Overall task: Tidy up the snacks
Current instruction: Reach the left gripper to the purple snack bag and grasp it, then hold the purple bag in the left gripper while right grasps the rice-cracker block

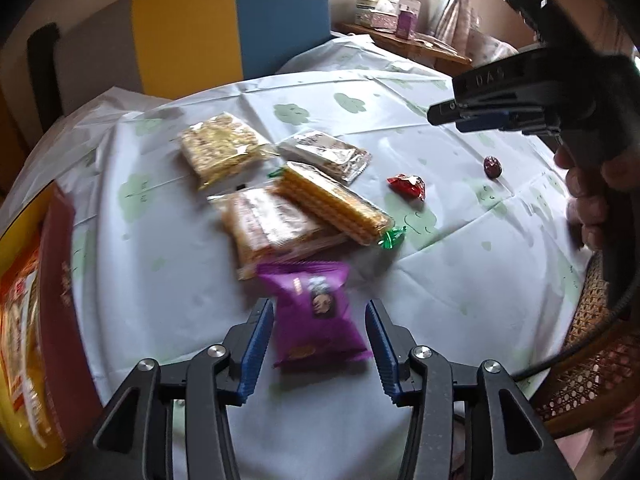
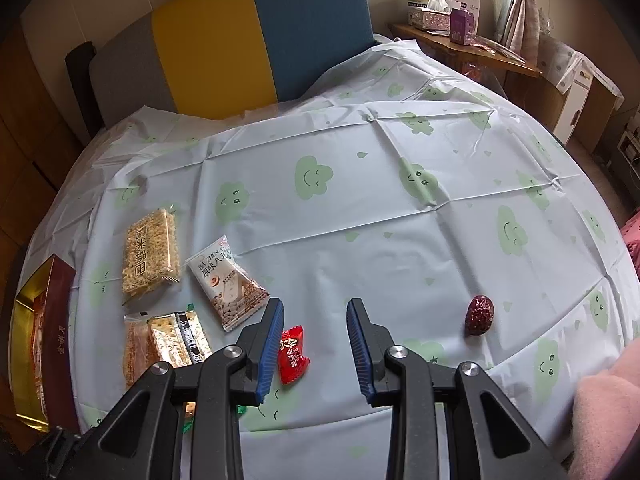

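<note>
A purple snack packet lies on the cloud-print tablecloth between the jaws of my left gripper, which is open, with a gap at each pad. Just beyond it is a pile: a wafer pack, an orange-brown bar pack, a rice cracker pack and a white packet. A red candy lies by the left finger of my right gripper, which hangs open and empty. A dark red date sits to its right.
An open red and gold box with snacks in it stands at the table's left edge. Behind the table is a yellow and blue seat back. A wicker chair is at the right, and a wooden side table with boxes at the far right.
</note>
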Tool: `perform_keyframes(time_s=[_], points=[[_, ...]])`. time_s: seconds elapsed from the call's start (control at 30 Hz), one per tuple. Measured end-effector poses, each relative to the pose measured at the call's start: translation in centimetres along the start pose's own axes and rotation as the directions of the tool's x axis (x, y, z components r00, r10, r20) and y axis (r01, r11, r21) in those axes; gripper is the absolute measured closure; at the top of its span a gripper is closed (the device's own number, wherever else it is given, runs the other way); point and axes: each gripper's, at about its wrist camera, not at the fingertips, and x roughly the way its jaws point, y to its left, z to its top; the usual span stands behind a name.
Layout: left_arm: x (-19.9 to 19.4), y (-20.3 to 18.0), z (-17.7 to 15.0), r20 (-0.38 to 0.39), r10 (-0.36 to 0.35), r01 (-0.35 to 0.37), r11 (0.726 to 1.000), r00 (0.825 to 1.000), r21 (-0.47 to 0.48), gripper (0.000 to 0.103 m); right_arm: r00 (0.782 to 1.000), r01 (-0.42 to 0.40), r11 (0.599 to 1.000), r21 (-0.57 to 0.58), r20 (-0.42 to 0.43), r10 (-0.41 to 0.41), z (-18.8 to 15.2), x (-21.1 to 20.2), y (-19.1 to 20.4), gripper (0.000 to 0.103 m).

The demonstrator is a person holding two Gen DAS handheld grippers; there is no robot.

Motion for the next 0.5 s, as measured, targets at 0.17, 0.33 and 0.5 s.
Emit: perform_keyframes(time_s=[0.17, 0.33, 0.5], points=[[1.4, 0.5, -0.8, -0.004, -0.009, 0.009, 1.0, 1.0, -0.013, 0.063, 1.0, -0.022, 1.0, -0.003, -0.014, 0.022, 0.0, 0.3, 0.1, 0.07], [0.0, 2.3, -2.7, 0.032, 0.0, 0.001, 0.999, 0.999, -0.042, 0.064, 0.996, -0.077, 0.995, -0.058, -0.047, 0.074, -0.3, 0.8, 1.5, 0.07], [-0.9, 4.7, -4.7, 0.056, 0.021, -0.015, 0.994, 0.998, -0.104, 0.063, 0.994, -0.085, 0.987, -0.138, -0.076, 0.075, -0.9, 1.3, 3.1, 0.07]])
